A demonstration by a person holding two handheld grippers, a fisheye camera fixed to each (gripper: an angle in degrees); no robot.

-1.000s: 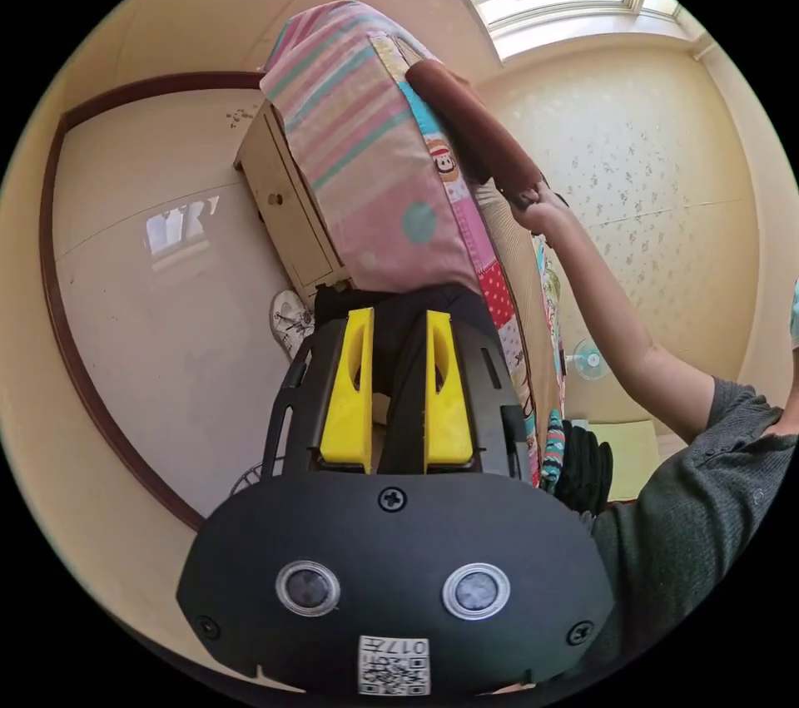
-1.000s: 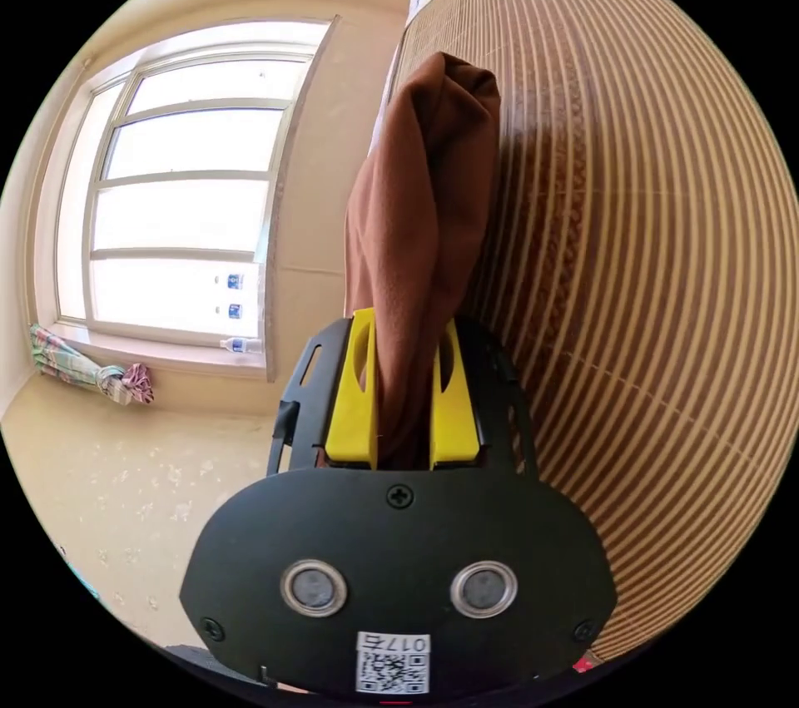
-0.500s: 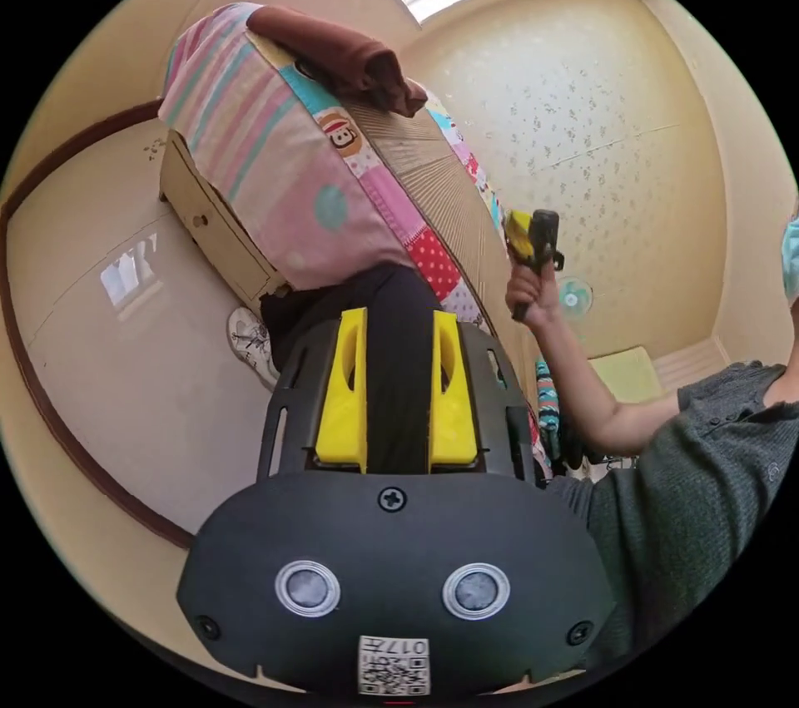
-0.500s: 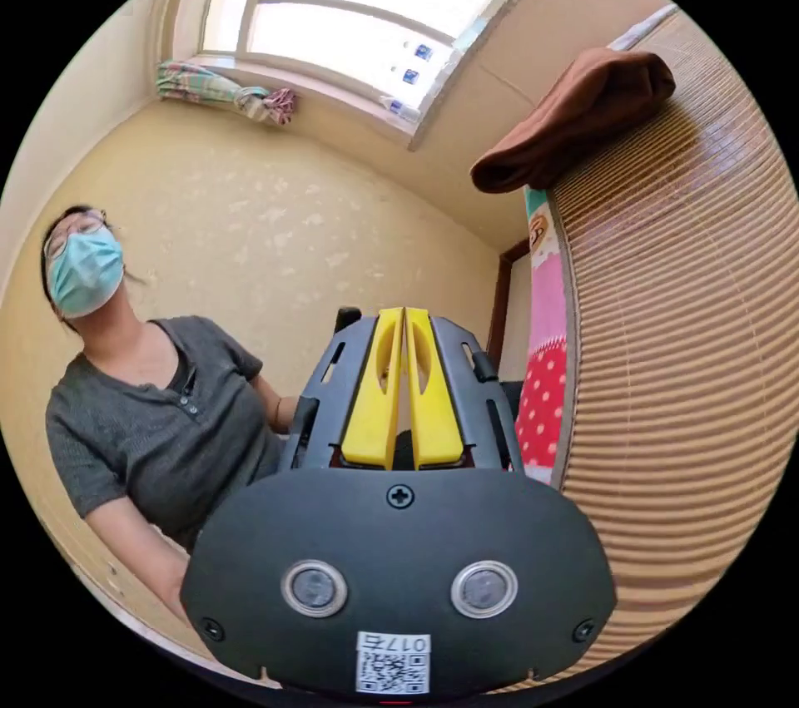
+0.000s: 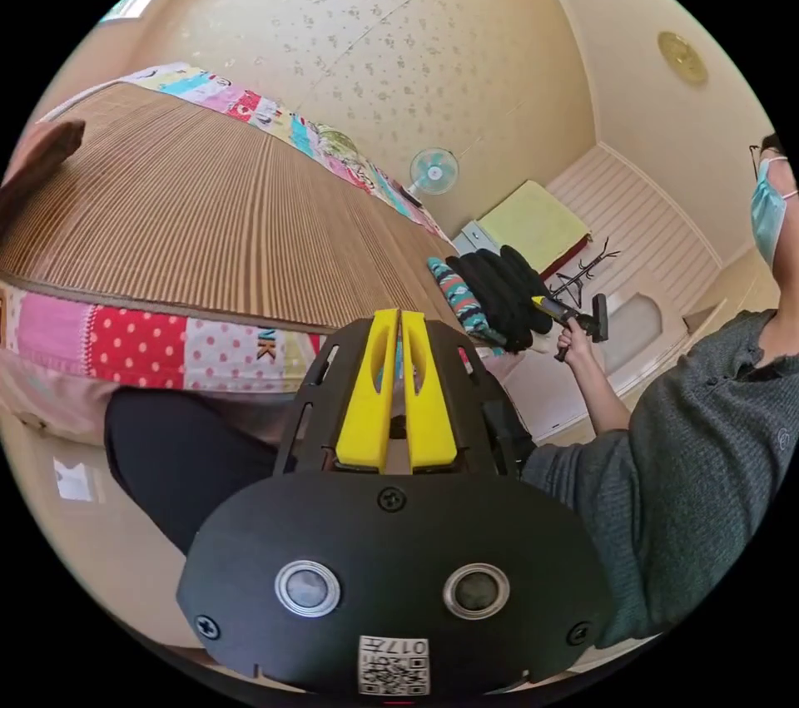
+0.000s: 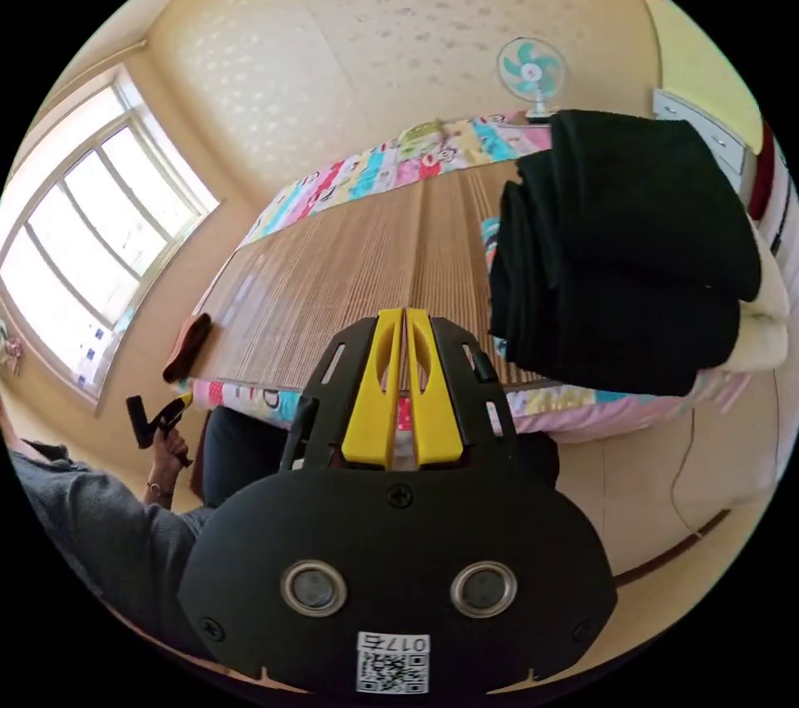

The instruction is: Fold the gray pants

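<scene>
Over in the left gripper view, the left gripper (image 5: 398, 317) has its yellow jaws pressed together with nothing between them, held up in front of the bed's striped bamboo mat (image 5: 191, 217). At the far left edge a folded brown garment (image 5: 37, 159) lies on the mat. A patchwork sheet (image 5: 141, 338) borders the mat's near side, and the person's dark trouser leg (image 5: 183, 458) shows below it. Further right, a stack of dark folded clothes (image 5: 495, 296) sits at the mat's end, and just beside it the right gripper (image 5: 545, 304) is held in the person's hand (image 5: 574, 342); whether it is closed cannot be told from here.

In the right gripper view, the right gripper (image 6: 404, 317) shows jaws together and empty. The dark stack (image 6: 624, 259) looms near on the right; which piece is the gray pants cannot be told. A fan (image 6: 531, 71) stands behind.
</scene>
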